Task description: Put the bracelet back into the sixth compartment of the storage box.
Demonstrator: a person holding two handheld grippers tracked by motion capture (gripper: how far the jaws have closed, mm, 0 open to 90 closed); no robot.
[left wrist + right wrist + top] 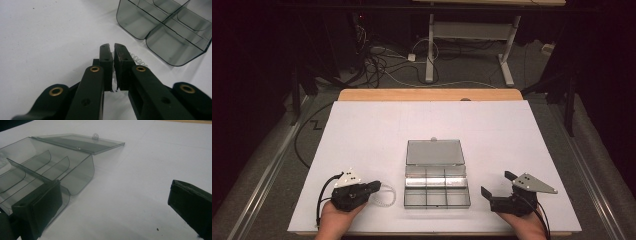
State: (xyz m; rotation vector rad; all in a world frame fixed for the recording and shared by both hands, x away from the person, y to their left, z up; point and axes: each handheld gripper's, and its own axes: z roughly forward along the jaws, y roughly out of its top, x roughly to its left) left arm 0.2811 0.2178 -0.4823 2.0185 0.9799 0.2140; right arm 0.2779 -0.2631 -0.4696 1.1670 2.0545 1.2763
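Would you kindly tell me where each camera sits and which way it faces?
High view: above the person's side, facing forward and down on the table; both hands show.
Left gripper view: on the left gripper, along shut jaws pinching a clear coil.
Right gripper view: on the right gripper, open.
All share the box.

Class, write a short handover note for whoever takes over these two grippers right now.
Left gripper: shut on a clear coiled cord, low on the white table sheet.
Right gripper: open, holding nothing, right of the box.
Smoky clear compartment box: mid-table, lid folded flat behind it; compartments look empty.
Done: box opened, cord gripped.
Left: probably lift the cord into a compartment, then close the lid.
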